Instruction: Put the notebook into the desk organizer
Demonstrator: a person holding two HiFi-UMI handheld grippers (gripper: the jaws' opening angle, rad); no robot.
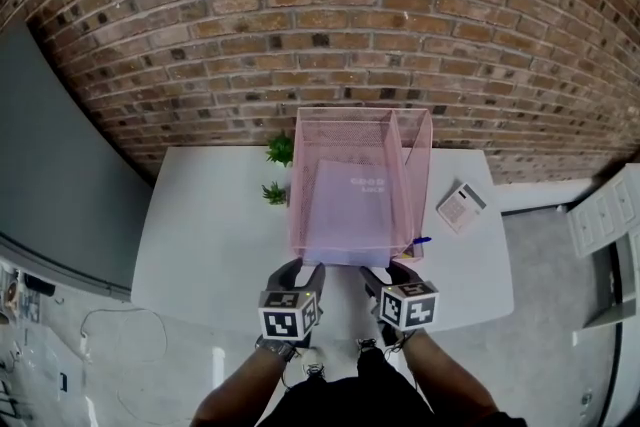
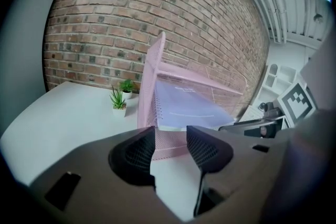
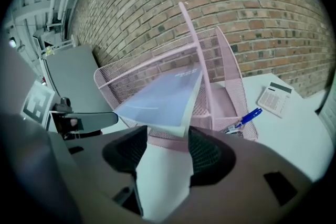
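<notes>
Head view, centre frame: the notebook (image 1: 352, 213) lies flat inside the pink organizer (image 1: 300, 165) on the table (image 1: 210, 235). My left tongs (image 1: 300, 267) and right tongs (image 1: 385, 269) stand apart and empty, just below its open front. I judge the placing done; next calls only for a nudge deeper, or backing off.

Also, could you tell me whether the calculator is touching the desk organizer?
Apart: the head view shows bare white table between the calculator and desk organizer.

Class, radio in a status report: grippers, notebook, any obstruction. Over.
Left gripper open, empty. Right gripper open, empty. Notebook lying inside organizer. Nothing blocking.
</notes>
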